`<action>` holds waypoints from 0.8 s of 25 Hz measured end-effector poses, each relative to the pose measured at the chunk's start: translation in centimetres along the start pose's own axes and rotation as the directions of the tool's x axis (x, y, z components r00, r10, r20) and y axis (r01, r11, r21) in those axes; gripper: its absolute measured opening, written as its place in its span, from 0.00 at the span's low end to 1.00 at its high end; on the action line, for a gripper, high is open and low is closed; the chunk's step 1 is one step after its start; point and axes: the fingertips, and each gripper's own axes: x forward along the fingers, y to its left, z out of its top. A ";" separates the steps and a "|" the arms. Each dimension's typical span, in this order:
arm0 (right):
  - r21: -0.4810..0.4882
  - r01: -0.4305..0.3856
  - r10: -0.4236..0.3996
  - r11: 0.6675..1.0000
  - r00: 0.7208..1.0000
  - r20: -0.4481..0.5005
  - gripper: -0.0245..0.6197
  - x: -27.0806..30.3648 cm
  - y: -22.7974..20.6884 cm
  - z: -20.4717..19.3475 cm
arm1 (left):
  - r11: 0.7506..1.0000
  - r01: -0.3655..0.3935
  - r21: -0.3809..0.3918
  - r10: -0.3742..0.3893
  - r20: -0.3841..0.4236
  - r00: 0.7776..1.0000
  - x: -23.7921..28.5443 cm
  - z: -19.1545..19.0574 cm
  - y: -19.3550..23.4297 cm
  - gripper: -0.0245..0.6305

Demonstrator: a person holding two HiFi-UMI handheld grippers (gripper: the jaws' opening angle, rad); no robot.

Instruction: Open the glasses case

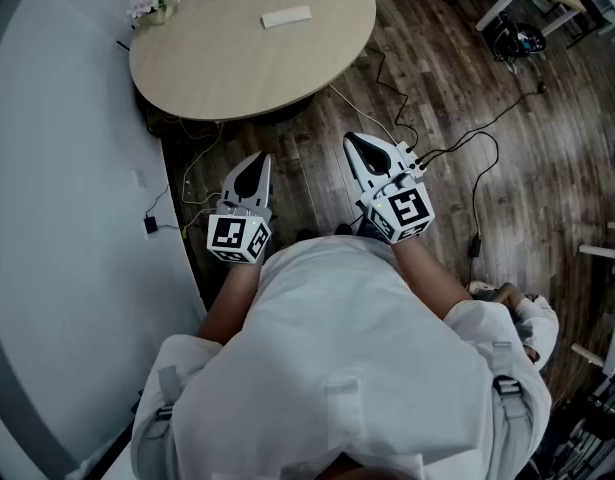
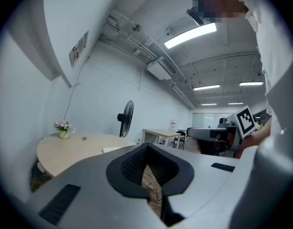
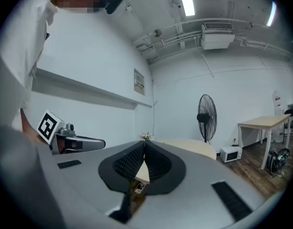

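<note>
Evidently the task is not yet under way: the left gripper (image 1: 255, 171) and right gripper (image 1: 364, 152) hang near the person's body, jaws pressed together and empty. What looks like the glasses case (image 1: 286, 16) lies far off on the round table (image 1: 217, 68), probably beyond reach.

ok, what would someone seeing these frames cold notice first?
The left gripper and right gripper are held side by side over the wood floor, both shut on nothing. Ahead is a round table with the pale glasses case lying on top and a small flower pot at its left edge. Black cables trail across the floor.
</note>
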 end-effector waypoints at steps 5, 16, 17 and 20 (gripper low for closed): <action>0.023 0.022 -0.022 1.000 1.000 -0.004 0.08 0.1 -0.8 -0.8 | 1.000 0.008 0.001 -0.008 0.005 1.000 0.8 0.1 0.2 0.06; 0.014 0.026 -0.027 1.000 0.996 0.086 0.08 -4.0 -5.0 1.5 | 1.000 0.016 -0.010 -0.016 0.014 1.000 1.3 0.6 -1.9 0.06; 0.011 0.029 -0.029 1.000 0.996 0.086 0.08 -4.4 -5.5 1.6 | 1.000 0.014 -0.010 -0.014 0.011 1.000 1.4 0.6 -1.9 0.06; 0.020 0.038 -0.040 0.999 0.997 0.070 0.08 -5.4 -6.3 0.9 | 1.000 0.008 -0.023 -0.008 0.002 1.000 1.7 0.3 -2.3 0.06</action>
